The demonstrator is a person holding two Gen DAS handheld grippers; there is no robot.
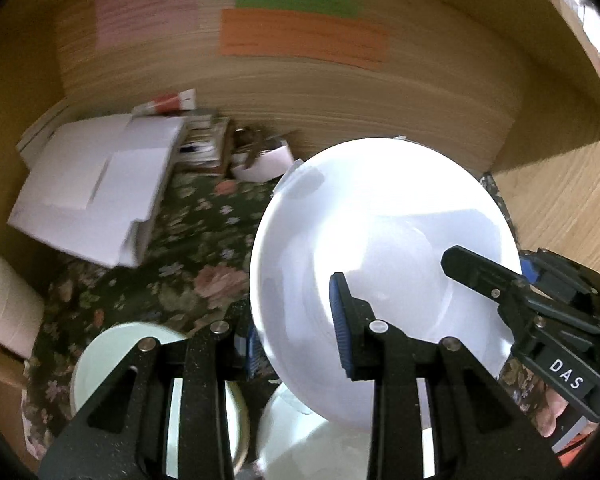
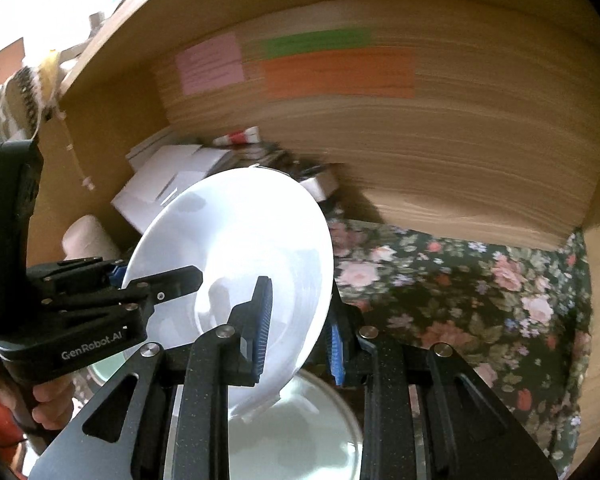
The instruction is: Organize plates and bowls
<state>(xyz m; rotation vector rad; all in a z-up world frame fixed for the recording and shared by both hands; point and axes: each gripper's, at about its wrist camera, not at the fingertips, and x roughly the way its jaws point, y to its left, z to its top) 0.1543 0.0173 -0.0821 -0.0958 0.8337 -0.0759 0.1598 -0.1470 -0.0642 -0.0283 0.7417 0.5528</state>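
The plate [image 1: 380,248] is pinched at its near rim between the fingers of the left gripper [image 1: 296,344], tilted on edge with its face turned rightward. Its opposite rim is clamped by the right gripper [image 2: 300,332]. A bowl [image 2: 308,436] is seen just below.

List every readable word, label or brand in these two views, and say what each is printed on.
"DAS": white letters on the body of the right tongs, seen from the left wrist view.
"GenRobot.AI": on the body of the left tongs, seen from the right wrist view.
The pink, green and orange paper sheets on the wooden back wall carry lines too blurred to read.
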